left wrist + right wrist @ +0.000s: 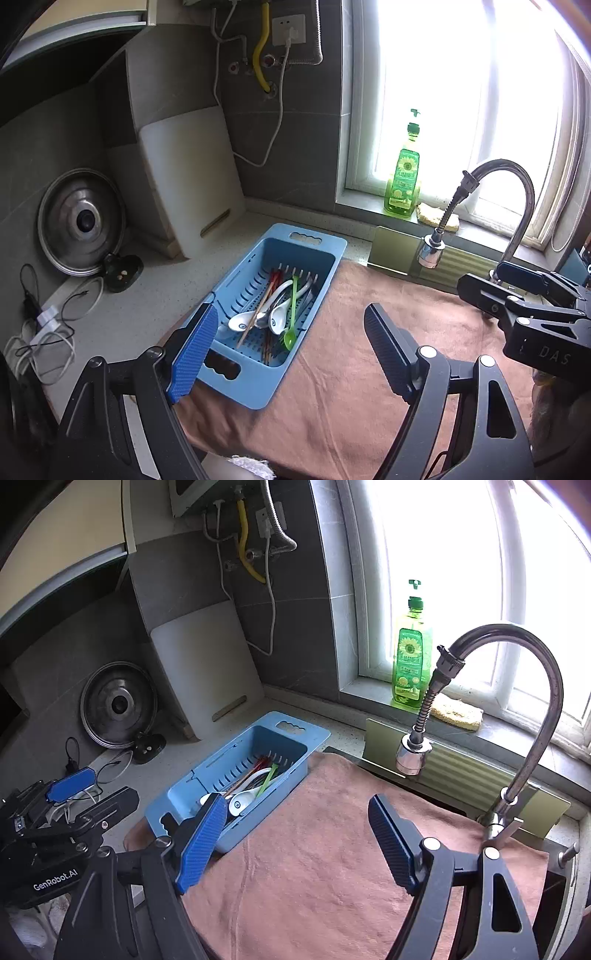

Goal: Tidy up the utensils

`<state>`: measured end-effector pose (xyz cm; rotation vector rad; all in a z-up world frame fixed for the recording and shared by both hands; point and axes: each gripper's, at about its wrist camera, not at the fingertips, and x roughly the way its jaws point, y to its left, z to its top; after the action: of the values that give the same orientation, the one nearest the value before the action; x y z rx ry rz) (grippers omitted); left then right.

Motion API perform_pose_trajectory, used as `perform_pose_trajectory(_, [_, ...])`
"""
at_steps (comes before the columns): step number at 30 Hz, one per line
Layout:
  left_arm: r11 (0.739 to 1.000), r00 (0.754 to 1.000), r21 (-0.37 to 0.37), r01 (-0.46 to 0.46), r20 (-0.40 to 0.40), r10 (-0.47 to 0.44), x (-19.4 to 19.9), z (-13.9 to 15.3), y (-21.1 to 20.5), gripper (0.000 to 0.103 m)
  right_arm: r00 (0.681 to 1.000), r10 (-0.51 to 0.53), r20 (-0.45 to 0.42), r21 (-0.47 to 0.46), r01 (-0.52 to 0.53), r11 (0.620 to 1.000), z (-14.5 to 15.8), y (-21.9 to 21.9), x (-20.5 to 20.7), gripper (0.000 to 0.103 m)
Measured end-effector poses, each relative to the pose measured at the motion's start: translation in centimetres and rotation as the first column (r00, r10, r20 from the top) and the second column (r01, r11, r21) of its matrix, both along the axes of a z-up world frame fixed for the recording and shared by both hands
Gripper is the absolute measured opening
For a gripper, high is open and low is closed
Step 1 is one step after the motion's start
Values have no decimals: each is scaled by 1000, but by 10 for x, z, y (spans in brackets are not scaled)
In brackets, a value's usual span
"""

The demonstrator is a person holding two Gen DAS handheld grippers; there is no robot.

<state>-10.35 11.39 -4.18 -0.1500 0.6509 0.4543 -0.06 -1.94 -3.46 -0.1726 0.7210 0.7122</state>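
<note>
The left gripper [291,347] has its jaws spread wide with nothing between them, hanging above the near end of a blue basket [236,380] and the pinkish-brown towel [343,387] spread beside it. The right gripper [297,834] is also spread apart and empty, held over the same towel, a little to the right of the basket. Neither one touches anything.

The utensils lie loose inside the basket: white spoons [242,320], a green plastic spoon [291,317] and a bundle of red and brown chopsticks [267,295], all heaped together toward the middle. The basket sits partly on the speckled counter [129,314], partly on the towel's edge.

Farther back, a white cutting board [188,177] leans against the tiled wall, with a steel pot lid [81,221] propped up to its left and a tangle of cables [44,332] near it. On the windowsill stand a green soap bottle [403,177] and a yellow sponge [432,214]; a curved tap [517,686] arches over the towel.
</note>
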Motion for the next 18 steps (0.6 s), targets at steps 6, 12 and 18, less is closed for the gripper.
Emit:
perform_pose_trajectory(6, [1000,1000,-7,3,-2,-3,-1,-1,4,82,1000,0,-6,-9,0,1000,-2,0,0,76])
perform_pose_trajectory(12, [1000,1000,-12,-4,1,4,-3,-1,5,82,1000,7,3,-14,-7,1000,-2,2,-1,76])
perform_pose_trajectory(18, [999,1000,-39,-6,4,6,-3,0,7,82,1000,9,2,-26,-9,1000,-6,4,1,76])
